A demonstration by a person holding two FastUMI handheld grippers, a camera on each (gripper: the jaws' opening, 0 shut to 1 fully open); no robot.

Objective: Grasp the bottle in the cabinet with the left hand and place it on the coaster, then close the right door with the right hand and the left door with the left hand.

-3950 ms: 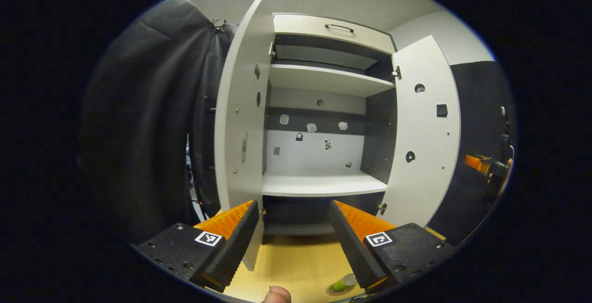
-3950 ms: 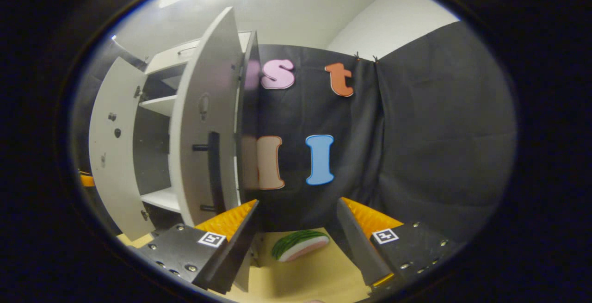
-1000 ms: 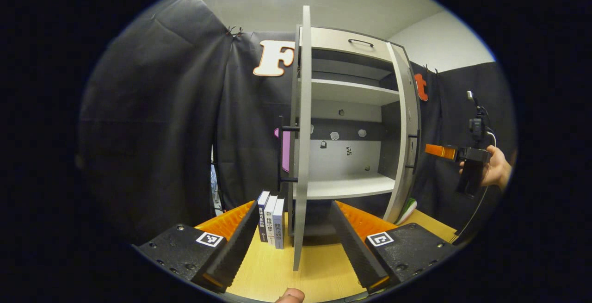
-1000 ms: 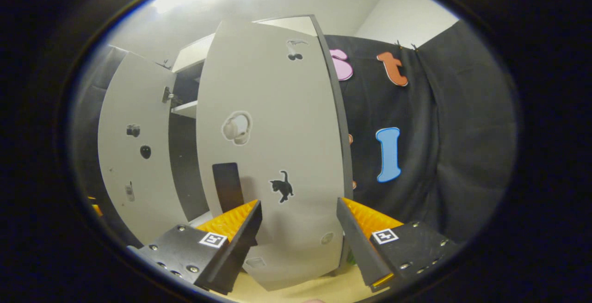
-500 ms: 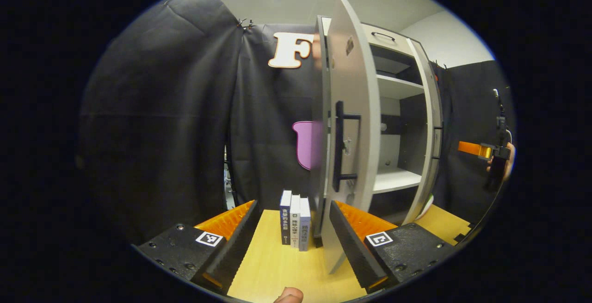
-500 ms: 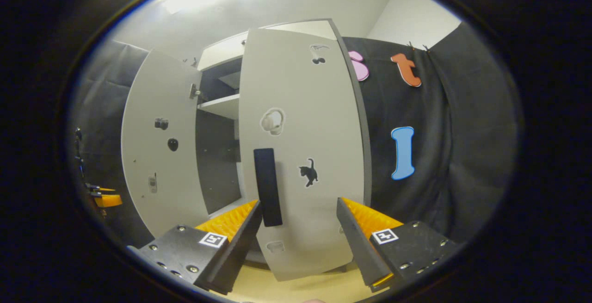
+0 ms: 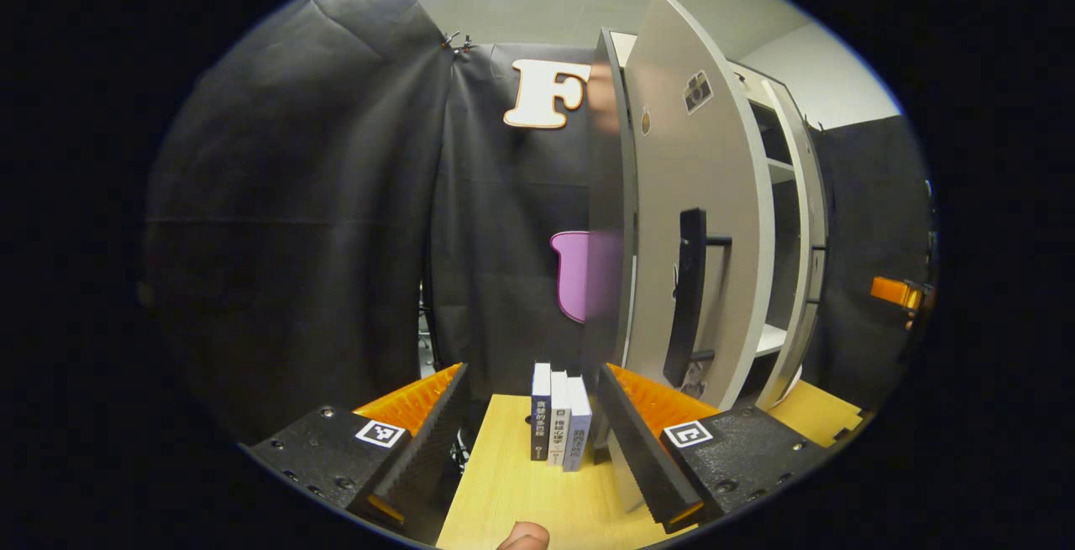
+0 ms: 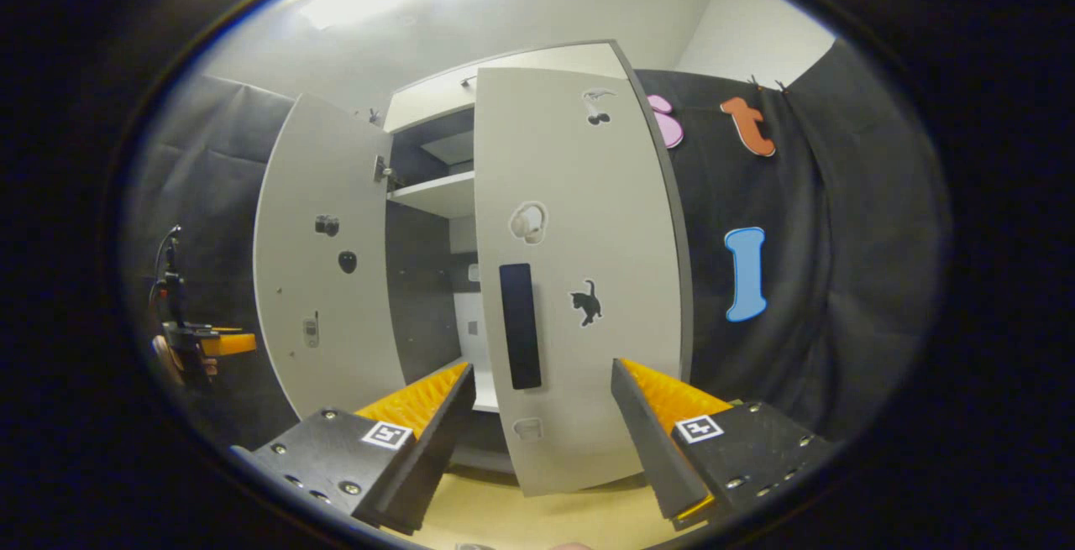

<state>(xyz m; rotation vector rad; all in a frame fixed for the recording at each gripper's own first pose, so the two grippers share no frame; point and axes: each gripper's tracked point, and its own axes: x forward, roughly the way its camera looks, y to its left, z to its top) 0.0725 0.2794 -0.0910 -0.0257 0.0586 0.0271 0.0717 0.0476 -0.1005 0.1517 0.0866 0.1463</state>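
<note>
Facing a pale cabinet [image 8: 537, 80] in a booth, two hand-held grippers stand with fingers spread wide and nothing between them; the left gripper [image 7: 529, 424] looks along a wooden table [image 7: 521, 491], where three books [image 7: 560, 424] stand upright side by side just beyond its fingertips; close on the right of that view the left door [image 7: 714, 197] stands partly open, its outer face turned to the camera, a dark bar handle [image 7: 689, 298] mounted upright on it; past its edge a sliver of white shelf [image 7: 768, 338] shows inside; the other gripper [image 7: 894, 291] sits small at the far right edge. In the right gripper view, the right gripper [image 8: 542, 432] points at the right door [image 8: 588, 281], which is nearly closed but angled out from the cabinet front; its face carries a dark handle [image 8: 520, 325] and small stickers, a black cat [image 8: 586, 301] among them; the left door [image 8: 323, 256] swings wide open beyond it, inner face showing; the left gripper [image 8: 206, 344], held in a hand, appears far left. Neither bottle nor coaster can be located from these pictures.
</note>
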